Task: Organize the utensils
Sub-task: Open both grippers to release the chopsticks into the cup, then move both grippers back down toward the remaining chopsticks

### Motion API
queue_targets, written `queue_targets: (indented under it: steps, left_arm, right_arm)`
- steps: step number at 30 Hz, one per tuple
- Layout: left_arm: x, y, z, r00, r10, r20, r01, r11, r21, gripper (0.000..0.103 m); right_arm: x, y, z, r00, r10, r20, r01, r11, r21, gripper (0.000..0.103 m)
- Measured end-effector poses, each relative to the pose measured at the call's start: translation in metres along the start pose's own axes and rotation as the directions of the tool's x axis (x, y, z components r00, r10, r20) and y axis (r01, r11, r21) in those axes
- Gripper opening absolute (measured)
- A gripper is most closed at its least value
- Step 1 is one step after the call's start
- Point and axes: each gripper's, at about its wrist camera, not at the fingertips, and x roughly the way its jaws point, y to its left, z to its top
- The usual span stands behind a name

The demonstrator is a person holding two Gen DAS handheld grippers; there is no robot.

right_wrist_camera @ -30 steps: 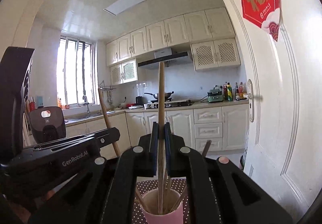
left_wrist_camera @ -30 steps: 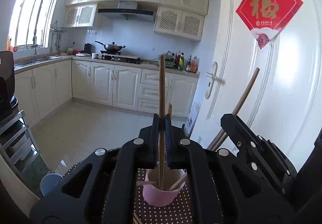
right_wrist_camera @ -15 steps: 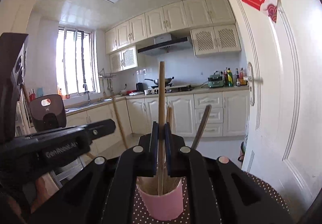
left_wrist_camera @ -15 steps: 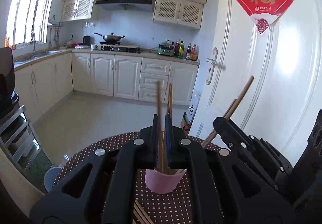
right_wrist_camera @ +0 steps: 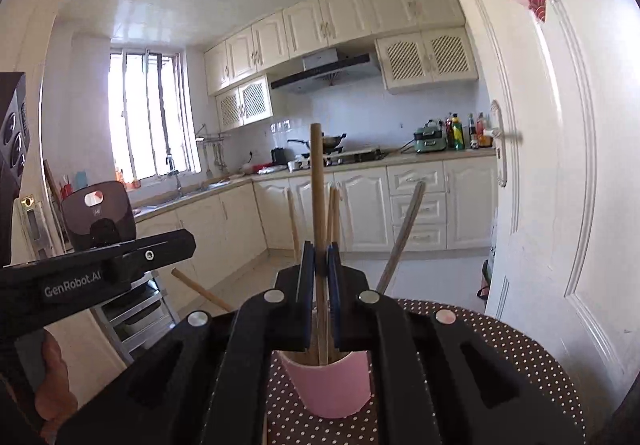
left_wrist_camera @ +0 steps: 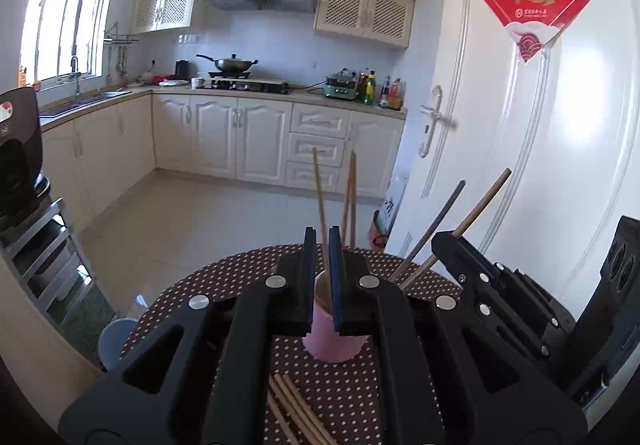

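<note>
A pink cup [left_wrist_camera: 336,345] [right_wrist_camera: 328,385] stands on the dotted round table [left_wrist_camera: 240,273] with several chopsticks upright in it. My left gripper [left_wrist_camera: 323,241] [right_wrist_camera: 188,245] hovers just before the cup with its jaws almost together and nothing gripped. A thin wooden chopstick [left_wrist_camera: 318,189] [right_wrist_camera: 292,213] shows through the slit, standing loose in the cup. My right gripper [right_wrist_camera: 319,249] [left_wrist_camera: 438,241] is shut on a thicker wooden chopstick [right_wrist_camera: 316,185] [left_wrist_camera: 480,205], whose lower end reaches into the cup. A grey chopstick [left_wrist_camera: 440,217] [right_wrist_camera: 404,229] leans in the cup. More chopsticks [left_wrist_camera: 296,405] lie on the table near me.
A white door [left_wrist_camera: 520,165] stands close on the right. A metal rack [left_wrist_camera: 44,245] and a blue bin [left_wrist_camera: 112,337] sit left of the table. A hand [right_wrist_camera: 52,377] holds the left gripper. Another wooden stick [right_wrist_camera: 200,289] slants low, its lower end hidden.
The chopstick held upright in my left gripper has slipped down out of it and now stands in the cup. Both views have tilted downward, showing more of the table. The right gripper keeps its chopstick.
</note>
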Motion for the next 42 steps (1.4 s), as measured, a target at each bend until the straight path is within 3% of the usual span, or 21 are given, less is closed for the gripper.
queue_targets:
  steps: [3, 4, 6, 7, 8, 13, 20, 29, 37, 42]
  left_arm:
    - [-0.003, 0.002, -0.002, 1.0, 0.021, -0.013, -0.021, 1.0, -0.004, 0.009]
    - [-0.005, 0.003, -0.003, 0.999, 0.032, -0.016, -0.032, 0.999, -0.006, 0.015]
    - [-0.01, 0.006, -0.004, 0.999, 0.039, -0.014, -0.039, 0.999, -0.012, 0.032]
    - [-0.014, 0.008, -0.005, 0.999, 0.048, -0.004, -0.048, 0.999, -0.015, 0.052]
    - [-0.019, 0.009, -0.005, 0.998, 0.053, 0.014, -0.053, 0.998, -0.017, 0.055]
    - [-0.03, 0.013, -0.007, 0.998, 0.06, 0.012, -0.059, 0.998, -0.026, 0.055]
    - [-0.053, 0.013, -0.015, 0.996, 0.083, 0.026, -0.083, 0.996, -0.02, 0.063]
    - [-0.078, 0.017, -0.03, 0.995, 0.099, 0.009, -0.099, 0.995, -0.023, 0.069]
    - [-0.081, 0.021, -0.054, 0.991, 0.096, -0.092, -0.099, 0.995, -0.026, 0.071]
    - [-0.066, 0.026, -0.07, 0.976, 0.102, -0.195, -0.111, 0.993, -0.037, 0.071]
  right_arm:
    - [0.003, 0.0, 0.0, 1.0, 0.0, -0.024, 0.001, 1.0, 0.014, 0.007]
    - [0.004, 0.0, 0.0, 1.0, 0.002, -0.029, -0.001, 1.0, 0.028, 0.008]
    - [0.004, -0.002, 0.0, 0.999, 0.01, -0.045, -0.008, 0.999, 0.051, 0.008]
    - [0.003, -0.002, 0.001, 0.999, 0.005, -0.043, -0.003, 0.999, 0.053, 0.01]
    - [0.001, -0.002, 0.001, 0.999, 0.004, -0.042, -0.002, 0.999, 0.052, 0.012]
    - [-0.013, 0.002, 0.003, 0.999, 0.018, -0.034, -0.016, 0.999, 0.052, 0.022]
    - [-0.038, 0.013, 0.012, 0.999, 0.033, -0.006, -0.032, 0.999, 0.041, 0.031]
    - [-0.064, 0.02, 0.006, 0.998, 0.05, -0.025, -0.049, 0.998, 0.024, 0.037]
    - [-0.072, 0.026, -0.017, 0.99, 0.075, -0.121, -0.072, 0.997, 0.024, 0.04]
    - [-0.067, 0.027, -0.034, 0.977, 0.071, -0.202, -0.067, 0.997, 0.026, 0.042]
